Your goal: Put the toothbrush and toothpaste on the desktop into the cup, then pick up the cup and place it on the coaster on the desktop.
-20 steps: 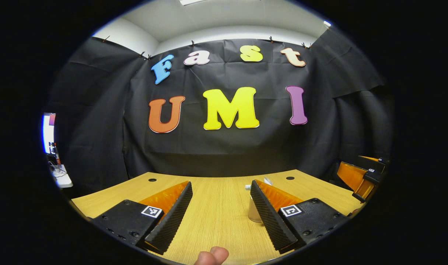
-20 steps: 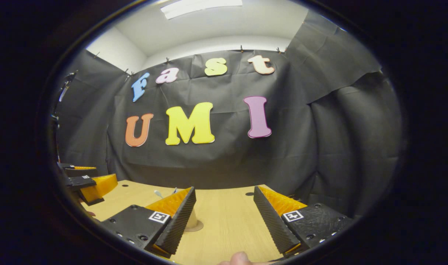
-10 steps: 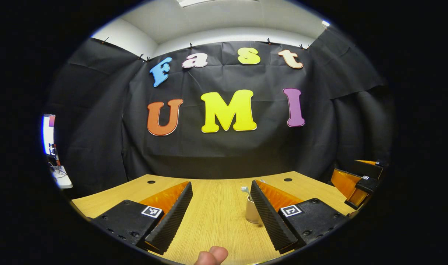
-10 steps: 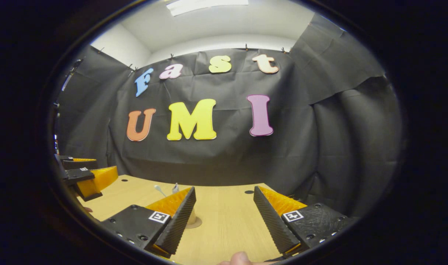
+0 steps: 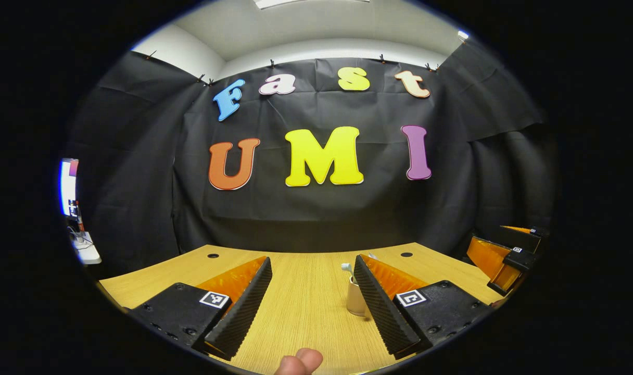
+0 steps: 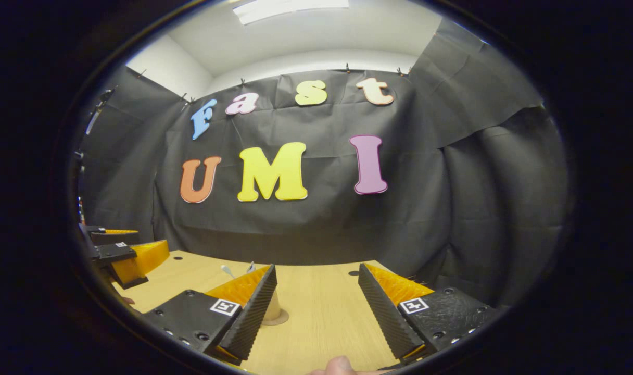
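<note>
Both claws hang released above the counter [image 5: 306, 291]: left claw [image 5: 312, 297], right claw [image 6: 316, 307]. Just past the left claw's right finger stands a pale cup [image 5: 355, 302] with a toothbrush [image 5: 346, 267] upright inside. From the right gripper view, the cup [image 6: 271, 307] sits on a round coaster [image 6: 278, 318].

The desk [image 5: 306, 302] is light yellow-tan wood with fine straight grain and two small dark round holes near its far edge. The cup [image 5: 355, 302] is pale beige, and the toothbrush [image 5: 346, 267] head above its rim is white. In the right gripper view the coaster [image 6: 279, 317] under the cup is a duller tan-brown than the desk. The wall [image 5: 316, 208] is black, creased cloth. Each gripper body is black with a small black-and-white square marker on top.
</note>
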### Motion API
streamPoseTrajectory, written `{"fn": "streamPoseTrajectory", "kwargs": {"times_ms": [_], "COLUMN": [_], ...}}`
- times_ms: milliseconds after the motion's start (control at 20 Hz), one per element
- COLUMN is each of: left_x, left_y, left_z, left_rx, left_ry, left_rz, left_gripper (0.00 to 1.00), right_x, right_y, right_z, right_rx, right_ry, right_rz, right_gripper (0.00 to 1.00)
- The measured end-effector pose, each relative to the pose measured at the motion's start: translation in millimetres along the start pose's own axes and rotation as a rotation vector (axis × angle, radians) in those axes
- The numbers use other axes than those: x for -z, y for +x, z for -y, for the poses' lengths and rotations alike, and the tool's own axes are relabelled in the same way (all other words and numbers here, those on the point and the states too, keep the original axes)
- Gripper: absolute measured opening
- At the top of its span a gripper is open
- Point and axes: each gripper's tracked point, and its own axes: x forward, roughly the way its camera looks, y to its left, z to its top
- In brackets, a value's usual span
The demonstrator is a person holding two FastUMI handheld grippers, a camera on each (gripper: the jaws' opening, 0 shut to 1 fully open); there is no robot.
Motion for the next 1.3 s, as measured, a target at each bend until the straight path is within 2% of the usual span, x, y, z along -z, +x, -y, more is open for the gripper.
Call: {"fn": "streamPoseTrajectory", "kwargs": {"times_ms": [350, 450, 500, 550, 600, 800, 850, 950, 1000, 1050, 1150, 1200, 1300], "left_x": [0, 0, 0, 0, 0, -4, -4, -2, -1, 0, -2, -5, -9], "left_y": [-1, 0, 1, 1, 2, 0, 0, 0, -1, -1, -2, -2, -4], "left_z": [0, 1, 1, 1, 2, 4, 4, 6, 6, 5, 5, 4, 6], "left_rx": [-0.011, -0.008, -0.006, -0.003, -0.001, 0.005, 0.007, 0.010, 0.011, 0.012, 0.012, 0.010, 0.014], "left_ry": [-0.014, -0.025, -0.030, -0.031, -0.031, -0.027, -0.027, -0.029, -0.030, -0.031, -0.027, -0.023, -0.018], "left_rz": [-0.001, 0.003, 0.004, 0.001, 0.002, 0.014, 0.014, 0.011, 0.007, 0.005, 0.007, 0.013, 0.027], "left_gripper": [1.00, 1.00, 1.00, 1.00, 1.00, 1.00, 1.00, 1.00, 1.00, 1.00, 1.00, 1.00, 1.00], "right_x": [-4, -5, -6, -7, -9, -9, -10, -10, -9, -9, -9, -10, -11], "right_y": [-1, 1, 1, 0, -1, -2, -1, -2, -2, -2, -3, -3, -4], "right_z": [0, -1, 0, -1, 0, 2, 2, 2, 3, 3, 3, 3, 1], "right_rx": [0.010, 0.009, 0.010, 0.011, 0.014, 0.021, 0.021, 0.022, 0.022, 0.023, 0.025, 0.023, 0.021], "right_ry": [-0.010, -0.016, -0.018, -0.017, -0.011, -0.001, -0.003, -0.001, 0.001, 0.001, 0.005, 0.007, 0.012], "right_rz": [0.016, 0.017, 0.017, 0.019, 0.021, 0.023, 0.022, 0.020, 0.019, 0.017, 0.016, 0.017, 0.020], "right_gripper": [0.95, 0.99, 0.95, 0.99, 0.95, 0.95, 0.99, 0.95, 0.99, 0.95, 0.95, 0.99, 0.99]}}
